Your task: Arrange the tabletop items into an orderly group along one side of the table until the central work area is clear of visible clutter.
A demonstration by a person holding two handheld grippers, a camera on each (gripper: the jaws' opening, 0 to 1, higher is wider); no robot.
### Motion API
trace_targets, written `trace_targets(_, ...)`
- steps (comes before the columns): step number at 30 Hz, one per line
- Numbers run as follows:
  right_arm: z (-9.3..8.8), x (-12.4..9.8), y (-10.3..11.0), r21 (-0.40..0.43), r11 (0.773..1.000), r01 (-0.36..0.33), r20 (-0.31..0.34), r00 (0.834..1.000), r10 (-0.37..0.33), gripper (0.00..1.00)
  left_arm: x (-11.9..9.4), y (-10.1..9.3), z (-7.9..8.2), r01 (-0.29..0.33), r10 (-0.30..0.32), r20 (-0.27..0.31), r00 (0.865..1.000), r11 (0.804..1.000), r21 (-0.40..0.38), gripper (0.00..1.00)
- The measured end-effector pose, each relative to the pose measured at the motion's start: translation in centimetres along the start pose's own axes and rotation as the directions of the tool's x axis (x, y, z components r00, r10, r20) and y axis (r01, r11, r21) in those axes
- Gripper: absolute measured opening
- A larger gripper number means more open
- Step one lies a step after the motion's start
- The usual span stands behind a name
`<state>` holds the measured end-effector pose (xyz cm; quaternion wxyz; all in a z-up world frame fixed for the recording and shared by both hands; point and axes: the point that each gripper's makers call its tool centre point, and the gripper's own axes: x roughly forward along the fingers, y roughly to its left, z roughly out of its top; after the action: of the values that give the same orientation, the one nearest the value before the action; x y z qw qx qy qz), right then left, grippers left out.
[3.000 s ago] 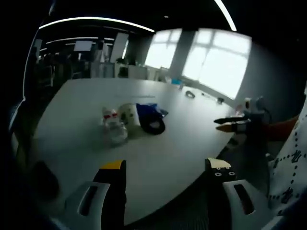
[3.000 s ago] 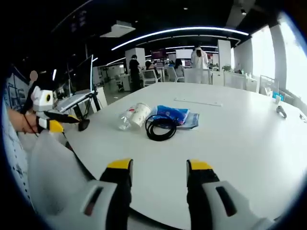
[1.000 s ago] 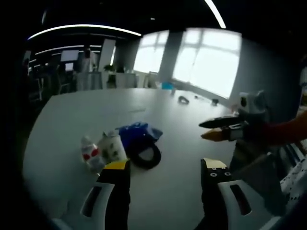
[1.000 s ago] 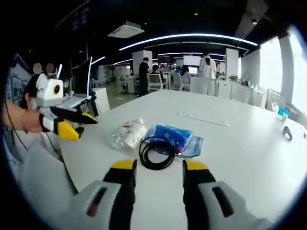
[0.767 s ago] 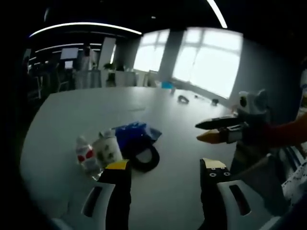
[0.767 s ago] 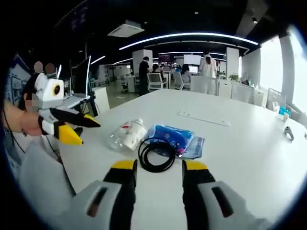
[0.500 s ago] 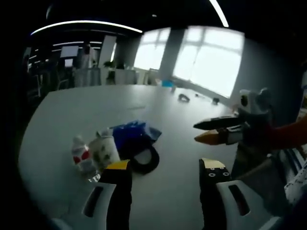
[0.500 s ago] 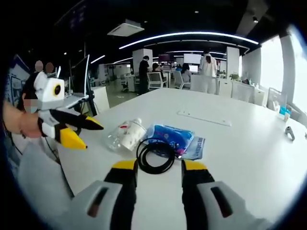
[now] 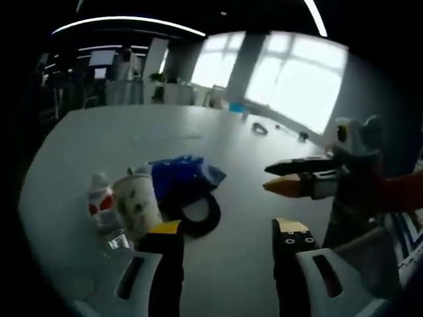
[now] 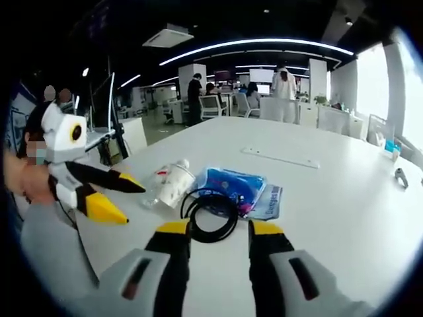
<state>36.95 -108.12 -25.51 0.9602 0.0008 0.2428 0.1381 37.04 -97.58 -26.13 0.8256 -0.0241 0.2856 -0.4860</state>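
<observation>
i see a small cluster of things on the white bench (image 10: 344,191). in the right gripper view, a paper cup (image 10: 173,186) lies on its side, touching a clear plastic bottle (image 10: 157,187) that also lies down. just beside the cup there is a blue packet (image 10: 234,183), and a black coiled cable (image 10: 210,214) rests partly on the packet's near edge.

the right claw (image 10: 218,231) hovers above the bench, just in front of the cable, and its jaws stand apart with nothing between them. the left claw (image 10: 119,196) comes in from the left of this view, near the bottle; its two jaws are spread apart and hold nothing.

in the left gripper view, which is darker, the left claw (image 9: 228,230) is over the bench with its jaws apart. the paper cup (image 9: 137,206) and the bottle (image 9: 101,203) are close to its left jaw, the blue packet (image 9: 182,176) is behind them, and the cable (image 9: 196,214) is between the cup and the middle of the view. the right claw (image 9: 289,177) enters from the right, also with jaws apart. far back on the bench, near the windows (image 9: 297,82), some small items (image 9: 261,128) lie well apart from the cluster; i cannot tell what they are.
</observation>
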Motion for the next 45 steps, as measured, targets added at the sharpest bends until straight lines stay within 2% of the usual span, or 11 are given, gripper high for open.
trace_targets(17, -1.2, 2.9, -1.2, 0.02, 1.0, 0.008, -0.05, 0.999, -0.007, 0.31, 2.9, 1.2, -1.6, -0.056, 0.051, -0.043, 0.998, 0.993, -0.104, 0.47)
trace_targets(28, -2.1, 4.5, -1.6, 0.029, 0.999, 0.018, -0.082, 0.997, -0.016, 0.29, 3.9, 2.5, -2.1, -0.113, 0.104, -0.058, 0.993, 0.978, -0.177, 0.45)
trace_targets(38, -3.2, 6.0, -2.2, 0.063, 0.997, 0.046, -0.126, 0.991, -0.037, 0.26, 4.9, 3.3, -2.4, -0.171, 0.162, -0.056, 0.985, 0.943, -0.286, 0.43)
trace_targets(45, -3.8, 7.0, -2.3, 0.093, 0.994, 0.056, -0.147, 0.988, -0.042, 0.25, 5.5, 4.2, -2.9, -0.215, 0.207, -0.064, 0.976, 0.903, -0.371, 0.43)
